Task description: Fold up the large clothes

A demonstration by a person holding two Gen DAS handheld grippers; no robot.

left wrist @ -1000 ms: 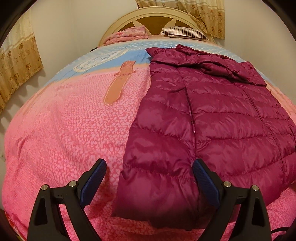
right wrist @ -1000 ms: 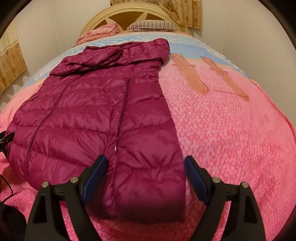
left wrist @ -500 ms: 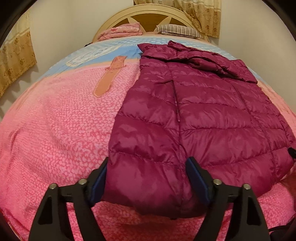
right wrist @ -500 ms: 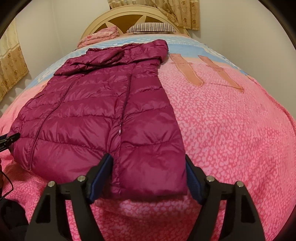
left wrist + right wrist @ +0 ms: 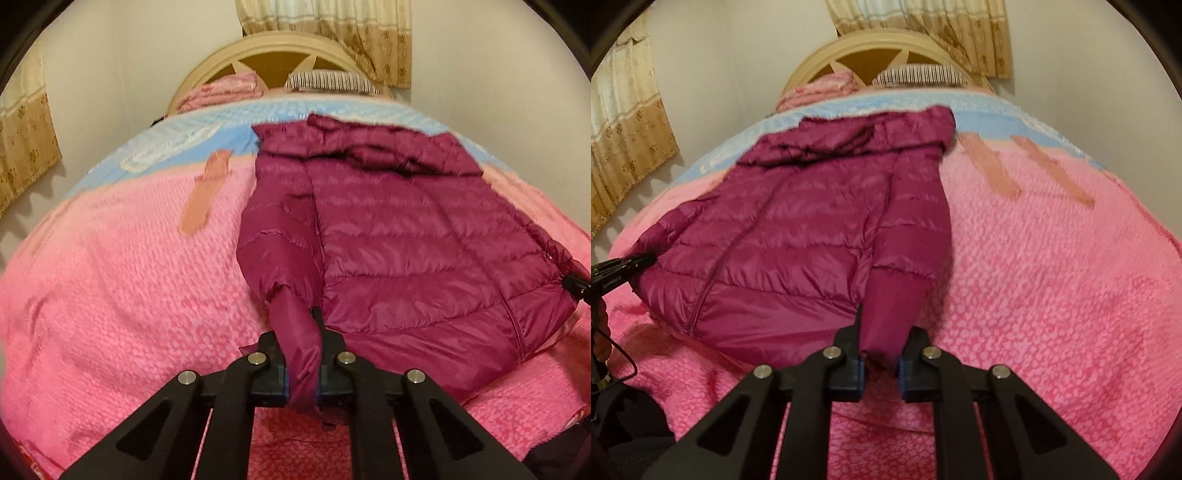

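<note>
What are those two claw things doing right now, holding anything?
Left gripper: closed, its fingers pinching the near corner of the jacket.
Right gripper: closed on the jacket's other near corner.

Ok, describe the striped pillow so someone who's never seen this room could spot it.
Start at the cream arched headboard at the bed's far end. The striped pillow lies just below it, right of a folded pink blanket; narrow dark-and-pale stripes set it apart.

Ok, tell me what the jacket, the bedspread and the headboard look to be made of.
Jacket: thin shiny synthetic shell, probably nylon or polyester, over puffy fill; sheen and stitched horizontal quilting show it. Bedspread: soft matte fabric with a nubby, fleece-like printed surface, fibre unclear. Headboard: rigid, cream-painted frame with tan panels, likely wood; the finish hides any grain.
</note>
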